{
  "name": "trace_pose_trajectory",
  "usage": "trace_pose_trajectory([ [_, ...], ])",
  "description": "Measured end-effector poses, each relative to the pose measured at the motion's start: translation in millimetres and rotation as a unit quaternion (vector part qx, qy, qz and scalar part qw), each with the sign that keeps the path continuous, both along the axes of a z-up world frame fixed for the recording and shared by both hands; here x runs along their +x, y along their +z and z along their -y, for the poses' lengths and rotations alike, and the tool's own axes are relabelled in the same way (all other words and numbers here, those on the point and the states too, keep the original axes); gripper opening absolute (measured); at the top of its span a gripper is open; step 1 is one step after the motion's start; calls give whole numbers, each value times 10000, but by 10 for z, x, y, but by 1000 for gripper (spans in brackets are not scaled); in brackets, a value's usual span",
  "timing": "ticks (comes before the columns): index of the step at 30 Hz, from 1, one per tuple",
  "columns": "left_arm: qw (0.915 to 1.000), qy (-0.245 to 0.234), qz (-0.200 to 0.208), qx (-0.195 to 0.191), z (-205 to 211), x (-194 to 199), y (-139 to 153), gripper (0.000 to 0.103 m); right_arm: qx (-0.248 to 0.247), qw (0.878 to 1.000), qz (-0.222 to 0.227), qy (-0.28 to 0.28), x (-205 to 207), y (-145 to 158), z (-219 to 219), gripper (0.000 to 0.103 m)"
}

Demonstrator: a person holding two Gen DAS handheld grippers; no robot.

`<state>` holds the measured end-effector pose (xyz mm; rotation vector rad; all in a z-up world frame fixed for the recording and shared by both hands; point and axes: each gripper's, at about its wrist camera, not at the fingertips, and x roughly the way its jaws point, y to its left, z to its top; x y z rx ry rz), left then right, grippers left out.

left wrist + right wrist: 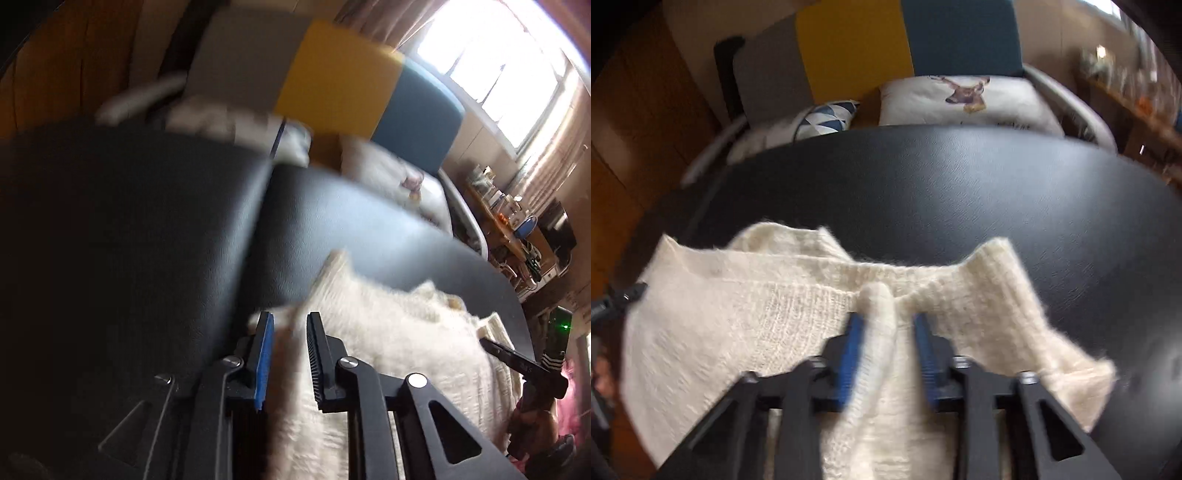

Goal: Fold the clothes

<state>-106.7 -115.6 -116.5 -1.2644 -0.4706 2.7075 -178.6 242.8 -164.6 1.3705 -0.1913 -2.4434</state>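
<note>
Two handheld grippers pinch a cream knit sweater [738,325] over a black table [960,192].
Left gripper [290,321] and right gripper [888,321], at 6 o'clock, each clamp a ridge; loose knit could slip, spoiling the fold.

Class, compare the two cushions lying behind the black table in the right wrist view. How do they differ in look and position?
The deer cushion is plain white with a brown deer head printed on it; the triangle cushion carries a pattern of blue and white triangles. The deer cushion lies to the right and shows more of its face; the triangle cushion lies to the left, largely hidden by the table. Both rest on the seat behind the table.
</note>
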Motion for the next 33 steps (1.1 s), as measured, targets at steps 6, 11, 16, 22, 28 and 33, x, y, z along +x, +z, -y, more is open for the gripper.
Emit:
trace_pose_trajectory([
  [6, 9890, -1241, 50, -801, -753, -155, 66, 19, -645, 9976, -209, -129, 393, 271, -196, 63],
  [11, 9737, -1788, 825, -1144, -1094, -519, -331, 23, -112, 9994, -228, -250, 538, 272, -343, 69],
  [16, 9734, -1916, 560, -1122, -1134, -434, -271, 3, -143, 9992, -198, -314, 585, 196, -426, 70],
  [22, 9946, -1029, -20, -117, -813, -603, -93, 2, -180, 9989, -161, -390, 642, 105, -524, 70],
  [28, 9915, -1060, 170, -733, -1075, -730, -623, 4, -350, 9987, -110, -362, 772, 114, -622, 71],
  [33, 9911, -1173, 255, -581, -1032, -607, -592, 4, -517, 9981, -64, -318, 894, 141, -704, 71],
])
